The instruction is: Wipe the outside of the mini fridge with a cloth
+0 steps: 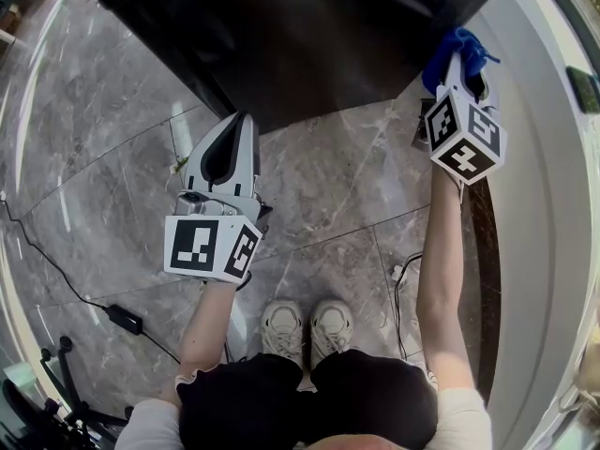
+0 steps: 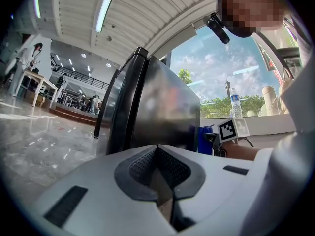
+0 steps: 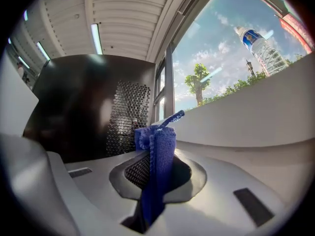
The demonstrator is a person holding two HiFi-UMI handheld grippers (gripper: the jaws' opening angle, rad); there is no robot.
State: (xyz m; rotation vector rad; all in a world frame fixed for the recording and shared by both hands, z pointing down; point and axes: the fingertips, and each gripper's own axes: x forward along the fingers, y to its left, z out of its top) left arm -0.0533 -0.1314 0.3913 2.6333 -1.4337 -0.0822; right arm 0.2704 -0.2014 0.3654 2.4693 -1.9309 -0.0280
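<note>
Head view: black mini fridge (image 1: pixel 300 36) stands on the marble floor (image 1: pixel 103 157), ahead of the person's shoes (image 1: pixel 309 326). The left gripper (image 1: pixel 246 120) is held low in front of it, apart from it. The right gripper (image 1: pixel 461 64) is up at the fridge's right corner, with the blue cloth (image 1: pixel 457 47) bunched at its tip. I can't tell whether the cloth touches the fridge. A cable (image 1: pixel 56 270) runs across the floor to the person's left.

Left gripper view: jaws closed together with nothing between them. The fridge side is straight ahead, not touched.

Right gripper view: jaws clamped on a narrow fold of cloth that sticks up past the tips. The fridge panel is ahead with its perforated vent grille (image 3: pixel 125 117), and a white ledge (image 3: pixel 256 117) is just beside it.

Risks:
- The bite on the cloth looks thin, so dragging it across the panel could pull it out.
- The knit could snag on the grille holes.
- Little cloth shows past the jaws (only a small tuft), so hard tips may scrape the finish.
- The gap by the ledge looks tight, so the gripper may bump it.
- The cable could catch a foot on a sidestep.
</note>
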